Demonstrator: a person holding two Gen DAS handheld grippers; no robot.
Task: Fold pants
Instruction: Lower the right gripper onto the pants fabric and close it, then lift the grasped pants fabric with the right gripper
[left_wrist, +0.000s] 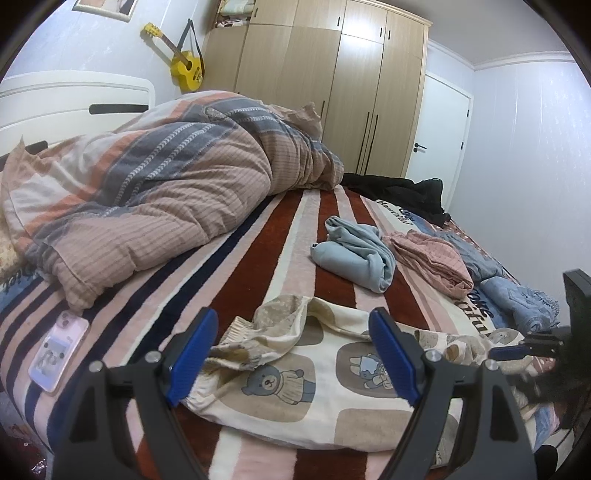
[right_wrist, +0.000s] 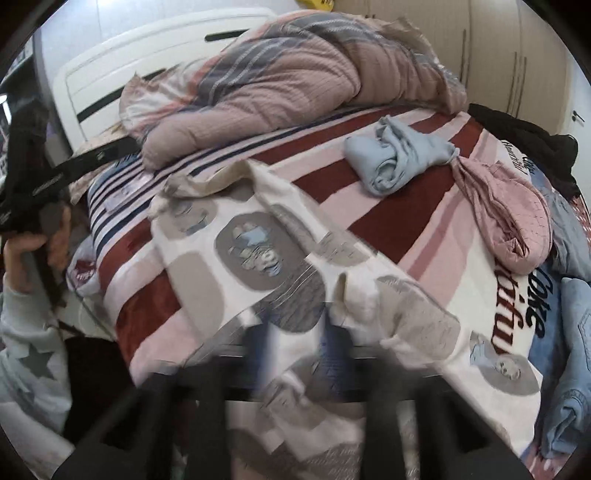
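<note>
Cream pants (left_wrist: 295, 376) with bear pictures lie on the striped bed (left_wrist: 266, 251), near its front edge. The left gripper (left_wrist: 291, 354) hangs just over the waistband, its blue fingers (left_wrist: 192, 354) spread wide with nothing between them. The right gripper (right_wrist: 299, 343) is blurry; the pants cloth bunches right at its fingers, and I cannot tell if they pinch it. A blue shirt (left_wrist: 354, 254) and a pink cloth (left_wrist: 432, 258) lie farther back.

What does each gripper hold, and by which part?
The left gripper holds nothing: its fingers stand open above the waistband of the bear-print pants. The right gripper has pants cloth between its fingers, but blur hides whether they grip.
</note>
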